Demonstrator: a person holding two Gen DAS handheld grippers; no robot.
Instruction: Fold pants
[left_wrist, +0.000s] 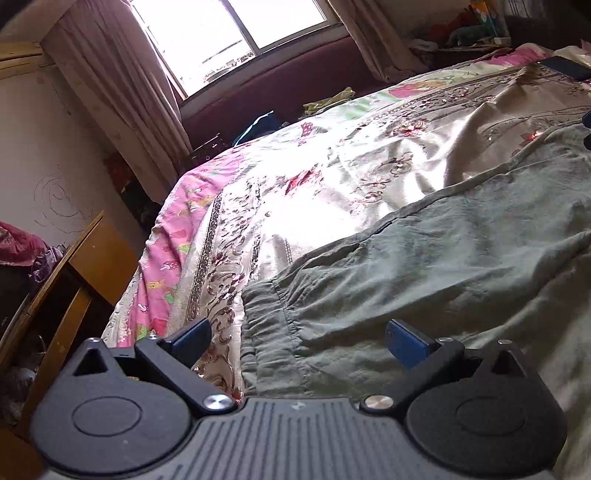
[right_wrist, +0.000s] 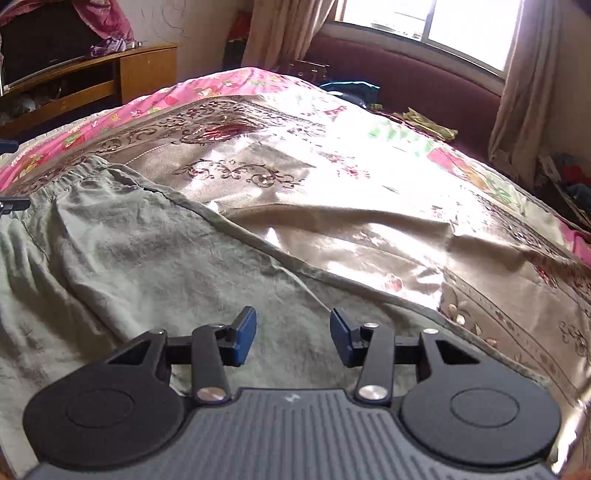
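Grey-green pants (left_wrist: 424, 266) lie spread across the bed's floral cover (left_wrist: 332, 166), filling the lower right of the left view. The left gripper (left_wrist: 297, 338) and right gripper (right_wrist: 293, 336) both hang released over the fabric, grasping nothing.

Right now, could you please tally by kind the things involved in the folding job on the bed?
Pants: 1, grey-green, spread flat
Tongs: 2, left tongs and right tongs, both open above the pants
Bedspread: 1, shiny floral, under the pants
Total: 4
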